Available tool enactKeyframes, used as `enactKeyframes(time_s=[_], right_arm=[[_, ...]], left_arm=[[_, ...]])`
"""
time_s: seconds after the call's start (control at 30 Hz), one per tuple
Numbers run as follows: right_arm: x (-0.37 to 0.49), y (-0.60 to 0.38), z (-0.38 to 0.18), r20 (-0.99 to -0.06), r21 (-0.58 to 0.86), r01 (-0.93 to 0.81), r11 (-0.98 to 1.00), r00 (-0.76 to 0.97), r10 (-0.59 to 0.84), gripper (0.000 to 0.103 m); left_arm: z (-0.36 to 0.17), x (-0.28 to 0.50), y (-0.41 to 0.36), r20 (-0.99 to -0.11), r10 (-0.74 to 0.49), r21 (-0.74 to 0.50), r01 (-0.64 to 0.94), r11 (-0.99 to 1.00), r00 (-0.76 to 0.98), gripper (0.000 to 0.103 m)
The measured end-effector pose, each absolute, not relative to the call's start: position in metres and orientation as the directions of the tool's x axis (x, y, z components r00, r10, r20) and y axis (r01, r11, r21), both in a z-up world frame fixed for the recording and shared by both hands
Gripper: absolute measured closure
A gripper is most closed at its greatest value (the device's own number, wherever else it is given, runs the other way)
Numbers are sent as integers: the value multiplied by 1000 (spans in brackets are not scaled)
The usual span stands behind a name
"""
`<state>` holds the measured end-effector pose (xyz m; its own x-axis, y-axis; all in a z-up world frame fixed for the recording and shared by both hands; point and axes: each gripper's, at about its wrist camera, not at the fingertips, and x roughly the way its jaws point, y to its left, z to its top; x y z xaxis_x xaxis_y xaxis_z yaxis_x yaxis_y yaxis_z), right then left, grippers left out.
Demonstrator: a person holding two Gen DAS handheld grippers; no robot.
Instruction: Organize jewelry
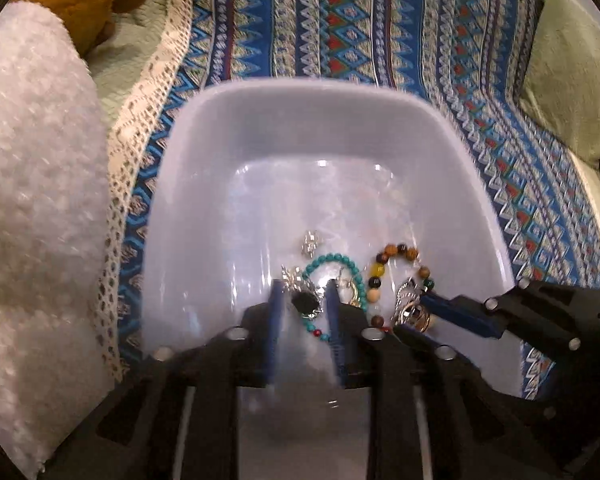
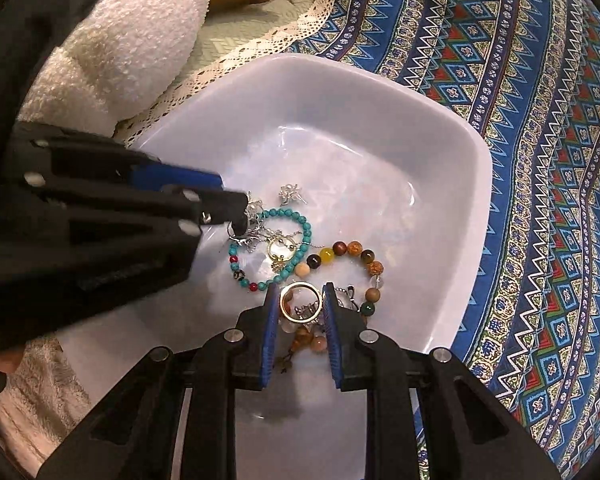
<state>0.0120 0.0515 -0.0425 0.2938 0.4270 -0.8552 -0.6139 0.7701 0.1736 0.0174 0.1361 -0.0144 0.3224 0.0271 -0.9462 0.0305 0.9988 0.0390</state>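
Beneath you lies the blue, zigzag-patterned woven cloth (image 2: 540, 160) with its cream lace edge, and on it sits the white, square plastic basin (image 2: 452, 152). Your left hand-held gripper (image 1: 303, 294) reaches down into the basin, fingers spread either side of a dark oval pendant (image 1: 305, 303) beside the turquoise bead bracelet (image 2: 296, 220). Your right hand-held gripper (image 2: 301, 300) angles in alongside, its blue pads pressing a gold metal ring (image 2: 300, 302) above the multicoloured bead bracelet (image 2: 352, 250).
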Motion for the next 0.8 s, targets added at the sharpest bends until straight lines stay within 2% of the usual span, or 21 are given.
enactKeyframes(time_s=[0.07, 0.23, 0.33, 0.37, 0.43, 0.5, 0.53, 0.57, 0.63, 0.67, 0.8], right_arm=[[13, 51, -43, -854, 183, -616, 766, 286, 434, 81], [8, 48, -37, -845, 192, -612, 767, 295, 446, 80], [9, 43, -31, -835, 192, -597, 779, 318, 450, 68], [9, 41, -30, -831, 193, -592, 783, 326, 451, 68], [10, 32, -25, -822, 197, -569, 798, 347, 451, 68], [12, 19, -19, -811, 206, -534, 820, 375, 449, 66], [13, 14, -16, -808, 206, -520, 829, 388, 444, 55], [12, 4, -13, -797, 206, -496, 844, 415, 439, 37], [8, -18, -7, -768, 201, -445, 873, 482, 423, 21], [6, -27, -5, -763, 188, -425, 886, 505, 404, 21], [2, -63, 1, -764, 170, -366, 915, 538, 357, 14]], left_arm=[[-5, 17, 136, -934, 27, 40, 29, 999, 356, 60], [3, 21, 130, -923, 45, 67, 44, 997, 383, 56], [6, 25, 133, -921, 38, 55, 34, 998, 388, 56], [7, 25, 134, -920, 33, 49, 30, 998, 391, 56], [11, 25, 134, -914, 33, 45, 22, 999, 404, 52], [15, 25, 132, -906, 29, 40, 17, 999, 422, 43], [18, 24, 130, -900, 24, 34, 15, 999, 435, 39], [22, 23, 127, -894, 20, 31, 17, 999, 448, 34], [29, 21, 122, -878, 31, 43, 14, 999, 478, 26], [33, 20, 117, -866, 37, 51, 14, 999, 499, 19], [49, 17, 102, -825, 66, 72, -12, 997, 561, 15]])
